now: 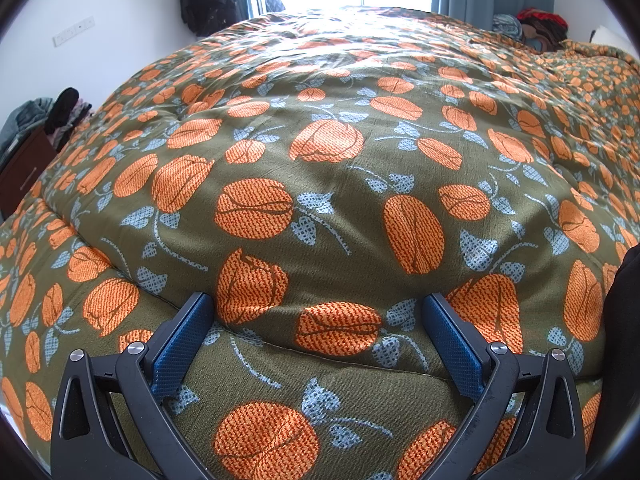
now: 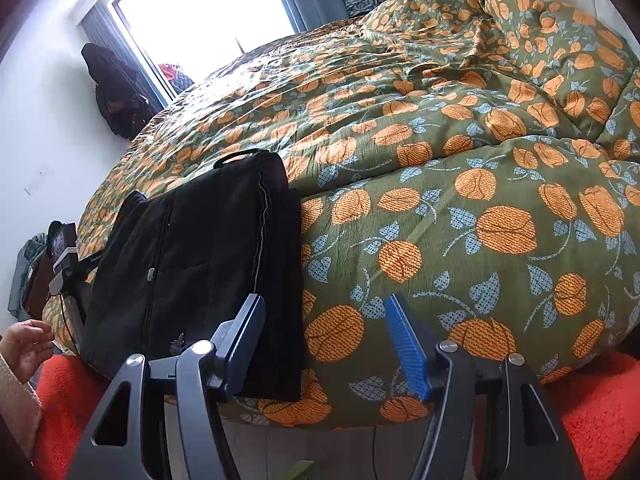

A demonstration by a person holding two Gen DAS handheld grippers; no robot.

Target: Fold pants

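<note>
The black pants (image 2: 200, 256) lie folded in a compact stack on the near left edge of the bed, on the green quilt with orange flowers (image 2: 460, 184). My right gripper (image 2: 324, 340) is open and empty, just in front of the stack's right edge, its left finger (image 2: 244, 340) over the cloth. My left gripper (image 1: 320, 332) is open and empty, close above the quilt (image 1: 320, 184). A black edge of the pants (image 1: 624, 320) shows at the far right of the left wrist view. The other gripper (image 2: 64, 256) appears left of the stack.
A window (image 2: 200, 12) and hanging dark clothes (image 2: 116, 92) are at the back left. An orange rug (image 2: 592, 412) lies on the floor before the bed. A person's hand (image 2: 24, 348) is at the lower left. Clothes are piled beyond the bed (image 1: 536, 24).
</note>
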